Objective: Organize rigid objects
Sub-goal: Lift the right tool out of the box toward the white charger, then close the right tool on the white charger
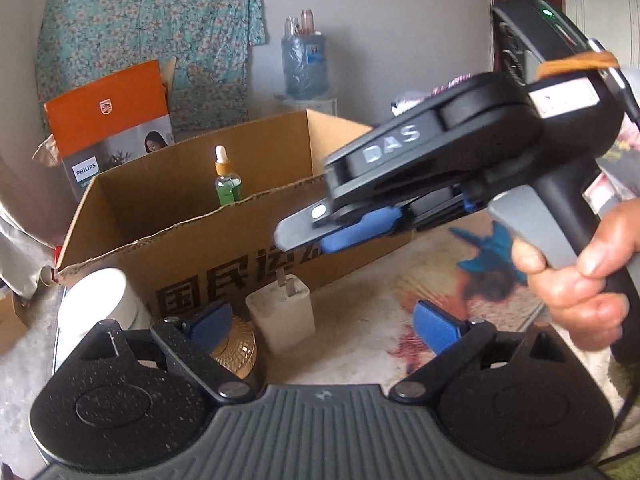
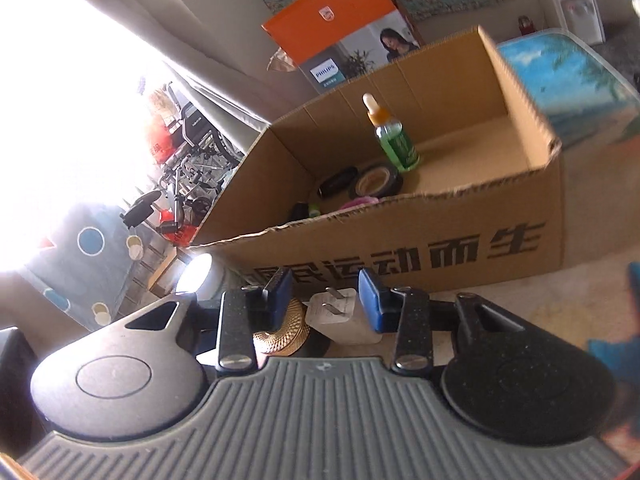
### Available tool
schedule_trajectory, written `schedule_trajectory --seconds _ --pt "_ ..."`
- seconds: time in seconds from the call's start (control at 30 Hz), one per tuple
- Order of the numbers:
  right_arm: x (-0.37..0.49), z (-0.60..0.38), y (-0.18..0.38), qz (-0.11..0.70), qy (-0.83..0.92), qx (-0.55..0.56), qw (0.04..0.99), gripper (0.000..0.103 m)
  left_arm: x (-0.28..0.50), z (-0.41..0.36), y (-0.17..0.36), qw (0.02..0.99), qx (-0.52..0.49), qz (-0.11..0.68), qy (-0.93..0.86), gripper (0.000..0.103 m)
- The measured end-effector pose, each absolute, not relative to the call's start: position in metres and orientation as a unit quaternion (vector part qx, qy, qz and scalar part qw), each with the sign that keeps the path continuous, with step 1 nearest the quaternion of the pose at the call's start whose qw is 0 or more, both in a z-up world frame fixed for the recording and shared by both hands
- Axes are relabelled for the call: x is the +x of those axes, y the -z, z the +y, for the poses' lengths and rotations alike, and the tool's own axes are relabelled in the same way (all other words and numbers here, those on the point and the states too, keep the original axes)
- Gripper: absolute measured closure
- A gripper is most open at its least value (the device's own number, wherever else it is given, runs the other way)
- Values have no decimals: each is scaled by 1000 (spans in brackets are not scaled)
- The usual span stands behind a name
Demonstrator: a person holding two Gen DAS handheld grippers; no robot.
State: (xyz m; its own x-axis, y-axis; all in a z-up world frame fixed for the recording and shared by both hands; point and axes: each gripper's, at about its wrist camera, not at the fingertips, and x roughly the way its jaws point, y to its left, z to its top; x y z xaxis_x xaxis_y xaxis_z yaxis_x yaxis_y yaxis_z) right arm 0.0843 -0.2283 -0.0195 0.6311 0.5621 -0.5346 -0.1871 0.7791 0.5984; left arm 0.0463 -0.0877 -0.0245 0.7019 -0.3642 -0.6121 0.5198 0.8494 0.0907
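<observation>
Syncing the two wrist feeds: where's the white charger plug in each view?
Left wrist: white charger plug sits low centre, on the table in front of the cardboard box, right of the gold disc.
Right wrist: the plug lies low centre, seen between this gripper's blue fingers, prongs toward the box.
Shared landmark: the green dropper bottle standing inside the box.

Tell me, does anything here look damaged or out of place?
The cardboard box has a ragged, torn top edge along its front wall. Inside it, the green dropper bottle stands upright. The white charger lies on the table outside the box, prongs toward the box. Nothing looks spilled.
</observation>
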Motion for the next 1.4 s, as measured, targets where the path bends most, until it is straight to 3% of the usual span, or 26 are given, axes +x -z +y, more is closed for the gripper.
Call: schedule_trajectory --seconds 0.53,1.4 --pt "129 -242 80 435 -243 390 774 64 92 -107 36 893 159 355 226 14" --pt "102 -276 93 416 -198 422 781 55 79 -130 36 885 85 350 295 14"
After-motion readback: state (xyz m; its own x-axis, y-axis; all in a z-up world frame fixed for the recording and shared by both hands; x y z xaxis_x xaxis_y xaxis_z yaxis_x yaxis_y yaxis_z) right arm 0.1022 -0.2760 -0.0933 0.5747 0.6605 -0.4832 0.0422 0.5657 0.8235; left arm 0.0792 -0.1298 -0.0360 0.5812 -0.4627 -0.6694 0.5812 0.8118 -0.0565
